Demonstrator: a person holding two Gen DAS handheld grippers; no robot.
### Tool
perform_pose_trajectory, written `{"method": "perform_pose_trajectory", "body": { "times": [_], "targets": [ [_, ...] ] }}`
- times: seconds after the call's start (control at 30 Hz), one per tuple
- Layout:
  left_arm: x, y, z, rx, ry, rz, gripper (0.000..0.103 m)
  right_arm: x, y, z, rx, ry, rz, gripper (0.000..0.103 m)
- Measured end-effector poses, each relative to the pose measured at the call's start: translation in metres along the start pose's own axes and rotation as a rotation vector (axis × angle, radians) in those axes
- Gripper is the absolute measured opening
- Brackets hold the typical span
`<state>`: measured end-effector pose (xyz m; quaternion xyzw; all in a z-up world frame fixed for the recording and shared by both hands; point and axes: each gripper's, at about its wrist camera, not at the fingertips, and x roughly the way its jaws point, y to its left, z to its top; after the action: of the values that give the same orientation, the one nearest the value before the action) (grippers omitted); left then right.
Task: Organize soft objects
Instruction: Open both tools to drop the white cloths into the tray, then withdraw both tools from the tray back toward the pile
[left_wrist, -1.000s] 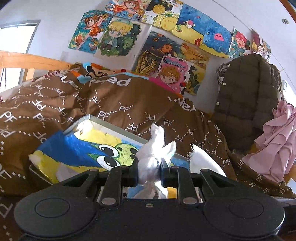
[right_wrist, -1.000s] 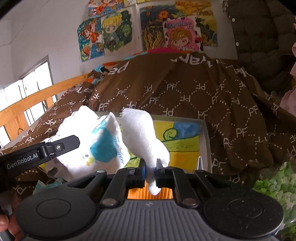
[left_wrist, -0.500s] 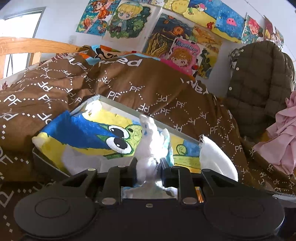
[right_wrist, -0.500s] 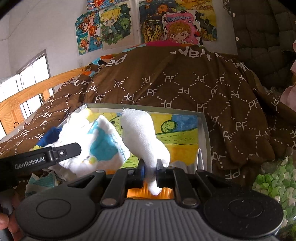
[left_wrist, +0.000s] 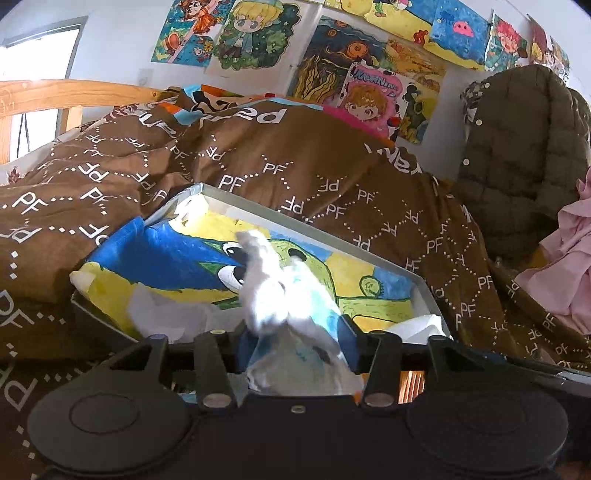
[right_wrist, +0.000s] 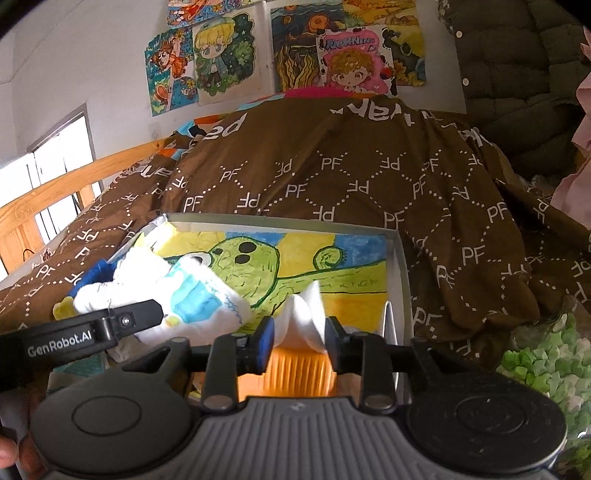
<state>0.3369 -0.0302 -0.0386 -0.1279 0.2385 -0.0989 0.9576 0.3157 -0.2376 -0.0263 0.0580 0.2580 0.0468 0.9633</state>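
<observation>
A white cloth with blue print (left_wrist: 280, 295) lies loosely between the opening jaws of my left gripper (left_wrist: 295, 343), blurred and sagging into a shallow grey box (left_wrist: 295, 218). A colourful drawing (left_wrist: 177, 262) lines the box. In the right wrist view my right gripper (right_wrist: 298, 341) is also opening, and a white end of the cloth (right_wrist: 304, 314) slips down between its blue pads (right_wrist: 264, 343). The same view shows the bunched cloth (right_wrist: 184, 295) in the box (right_wrist: 399, 280) beside a left gripper finger (right_wrist: 110, 325).
A brown quilt printed PF (left_wrist: 332, 166) surrounds the box on the bed. A wooden bed rail (left_wrist: 55, 96) runs at the left. An olive padded jacket (left_wrist: 524, 155) and a pink garment (left_wrist: 569, 266) are at the right. Green and white bits (right_wrist: 539, 369) and an orange ribbed object (right_wrist: 299, 373) lie near.
Both grippers' jaws have spread apart from a tight pinch. The white cloth has sunk lower into the box and looks blurred. The left view has tipped slightly downward.
</observation>
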Motion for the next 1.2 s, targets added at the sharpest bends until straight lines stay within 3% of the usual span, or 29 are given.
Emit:
{"method": "perform_pose_trajectory", "body": {
  "times": [0.27,0.57,0.9,1.2],
  "targets": [
    [-0.015,-0.005,0.005,0.006,-0.034,0.019,0.074,-0.017,-0.004,0.008,0.007,-0.052,-0.011,0.061],
    [-0.057,-0.020,0.016,0.044,-0.136,0.045,0.095,-0.058,-0.013,0.021,0.034,-0.146,-0.018,0.084],
    [-0.111,-0.030,0.026,0.039,-0.241,0.057,0.102,-0.116,-0.014,0.034,0.040,-0.258,0.001,0.102],
    [-0.165,-0.038,0.029,0.051,-0.339,0.079,0.102,-0.166,0.004,0.035,-0.031,-0.361,0.005,0.103]
  ]
}}
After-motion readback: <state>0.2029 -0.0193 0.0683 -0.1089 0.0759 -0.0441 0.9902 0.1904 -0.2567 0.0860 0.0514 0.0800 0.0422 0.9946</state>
